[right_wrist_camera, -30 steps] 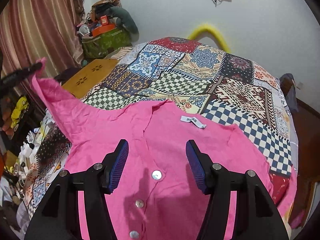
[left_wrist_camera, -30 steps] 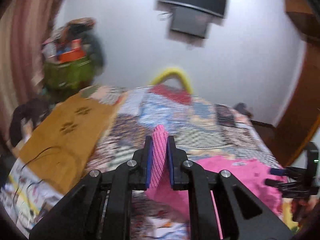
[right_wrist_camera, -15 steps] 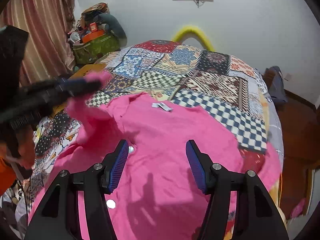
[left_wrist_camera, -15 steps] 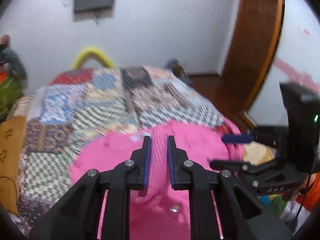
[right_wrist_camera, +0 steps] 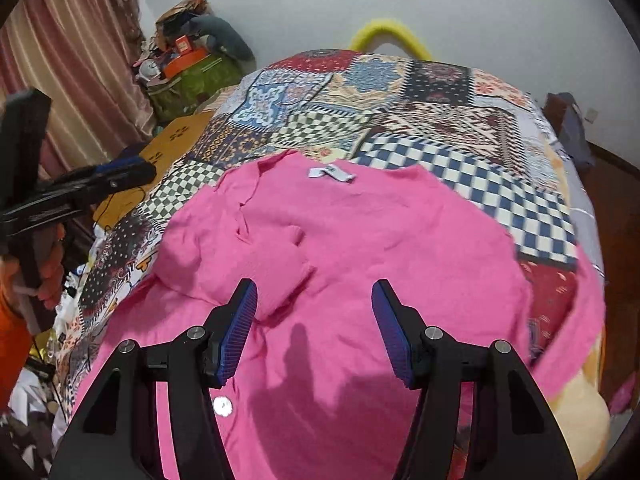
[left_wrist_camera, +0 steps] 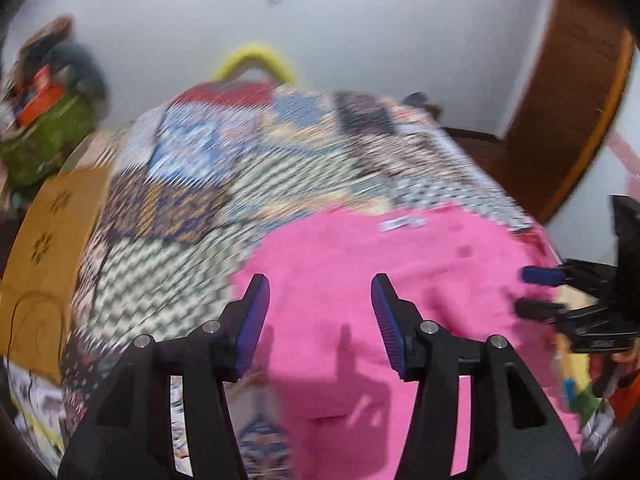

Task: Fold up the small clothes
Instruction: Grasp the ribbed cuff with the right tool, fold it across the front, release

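A pink buttoned top (right_wrist_camera: 360, 248) lies spread on the patchwork bedspread (right_wrist_camera: 400, 100), white neck label (right_wrist_camera: 331, 172) at its far edge. Its left sleeve (right_wrist_camera: 276, 268) lies folded in across the body. The top also shows in the blurred left wrist view (left_wrist_camera: 360, 280). My left gripper (left_wrist_camera: 320, 312) is open and empty above the top's left side; it shows at the left of the right wrist view (right_wrist_camera: 120, 174). My right gripper (right_wrist_camera: 314, 320) is open and empty above the top's middle; it shows at the right of the left wrist view (left_wrist_camera: 540, 292).
A brown board (right_wrist_camera: 176, 144) lies along the bed's left side. A pile of bags and boxes (right_wrist_camera: 192, 64) stands in the far left corner by the curtain (right_wrist_camera: 72, 60). A yellow curved tube (right_wrist_camera: 388, 34) is behind the bed. A wooden door (left_wrist_camera: 568, 92) is at right.
My left gripper has opened and let go of the pink sleeve, which now lies folded across the top. The left gripper has pulled back to the left. The right gripper stayed open.
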### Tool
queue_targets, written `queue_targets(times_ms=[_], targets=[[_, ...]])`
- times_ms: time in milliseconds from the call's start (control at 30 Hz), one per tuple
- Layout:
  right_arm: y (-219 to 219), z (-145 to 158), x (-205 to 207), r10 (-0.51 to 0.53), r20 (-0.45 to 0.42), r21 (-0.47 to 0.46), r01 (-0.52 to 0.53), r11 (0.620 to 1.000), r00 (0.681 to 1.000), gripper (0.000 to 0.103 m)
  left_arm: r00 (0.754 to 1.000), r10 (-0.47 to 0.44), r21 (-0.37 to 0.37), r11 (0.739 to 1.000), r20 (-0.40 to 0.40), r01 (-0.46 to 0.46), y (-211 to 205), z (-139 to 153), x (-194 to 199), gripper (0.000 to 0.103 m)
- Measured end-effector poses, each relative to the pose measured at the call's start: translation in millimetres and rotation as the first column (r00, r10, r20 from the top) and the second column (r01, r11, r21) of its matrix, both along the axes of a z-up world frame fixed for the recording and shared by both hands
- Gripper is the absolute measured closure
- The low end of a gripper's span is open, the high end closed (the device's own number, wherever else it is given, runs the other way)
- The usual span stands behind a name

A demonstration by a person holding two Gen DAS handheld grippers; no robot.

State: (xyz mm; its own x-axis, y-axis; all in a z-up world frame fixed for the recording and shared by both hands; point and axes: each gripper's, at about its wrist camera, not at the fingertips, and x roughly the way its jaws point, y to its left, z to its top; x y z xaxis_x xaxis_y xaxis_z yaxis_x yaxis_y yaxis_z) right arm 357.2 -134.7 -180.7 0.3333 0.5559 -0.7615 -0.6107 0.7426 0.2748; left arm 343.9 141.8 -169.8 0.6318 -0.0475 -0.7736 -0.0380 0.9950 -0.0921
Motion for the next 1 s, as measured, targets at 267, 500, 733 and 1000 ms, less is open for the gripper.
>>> queue_targets(times_ms=[267,500,733,1000], targets=[[34,-25,17,0.044,-0.041,-0.014,-0.045,0.999,0.998,0.054,0.984,0.082,-0.058,0.994,-0.159,-0.093,51,-70,3,0.051],[45,-27,13,0.084,-0.041,-0.032,-0.085,0.996,0.996,0.094,0.986,0.042,-0.152,0.986,-0.164,-0.068,35,-87,18,0.068],[26,1,4,0.032,0.078,-0.013,-0.031,0.999,0.996,0.101,0.991,0.091,0.001,0.996,-0.097,-0.092,28,-67,17,0.097],[23,-6,16,0.019,-0.048,-0.001,-0.019,1.000,0.999,0.075,0.992,0.098,0.041,0.995,-0.082,-0.095,32,-59,7,0.097]])
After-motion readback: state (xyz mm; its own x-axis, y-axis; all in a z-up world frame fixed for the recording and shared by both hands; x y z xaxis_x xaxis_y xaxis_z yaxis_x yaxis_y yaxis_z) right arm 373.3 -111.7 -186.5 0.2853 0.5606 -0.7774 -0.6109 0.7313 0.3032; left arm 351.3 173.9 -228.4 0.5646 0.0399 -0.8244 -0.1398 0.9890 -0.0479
